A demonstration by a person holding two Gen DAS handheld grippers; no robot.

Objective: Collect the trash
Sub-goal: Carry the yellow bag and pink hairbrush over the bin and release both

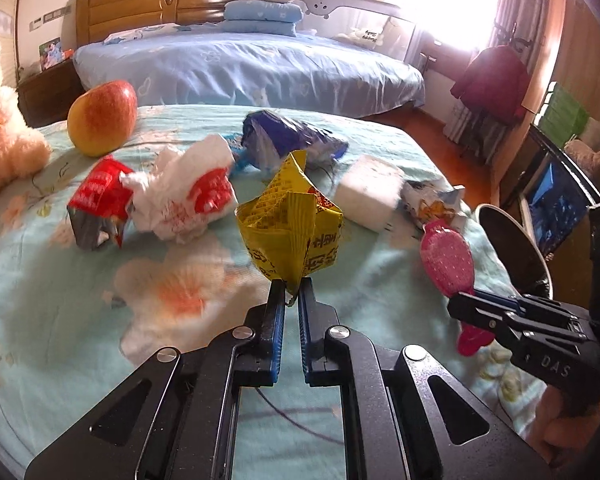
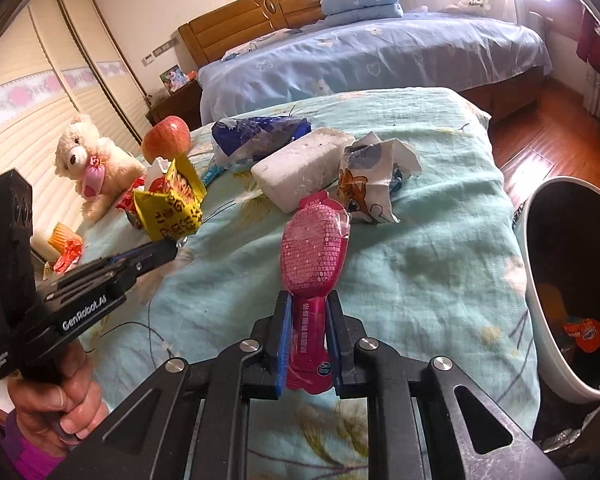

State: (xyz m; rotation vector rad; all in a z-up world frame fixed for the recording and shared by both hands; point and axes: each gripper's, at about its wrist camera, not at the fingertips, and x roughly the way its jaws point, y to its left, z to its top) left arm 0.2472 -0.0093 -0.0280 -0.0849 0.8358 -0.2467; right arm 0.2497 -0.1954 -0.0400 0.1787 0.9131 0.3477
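The yellow wrapper [image 1: 290, 216] stands crumpled above the green floral bedspread [image 1: 100, 340], its lower corner pinched tight in the left hand-held gripper [image 1: 291, 292]. Just to its right, the right hand-held gripper [image 2: 309, 312] is clamped on the narrow end of a pink packet [image 2: 314, 248], which points away over the bed. Behind them lie a red-and-white wrapper [image 1: 168, 196], a blue bag [image 1: 284, 140], a white foam block [image 2: 300, 164] and a cartoon-printed paper [image 2: 370, 180]. An apple [image 1: 102, 118] and a teddy bear [image 2: 92, 160] sit farther left. A white bin [image 2: 540, 300] stands beside the bed on the right.
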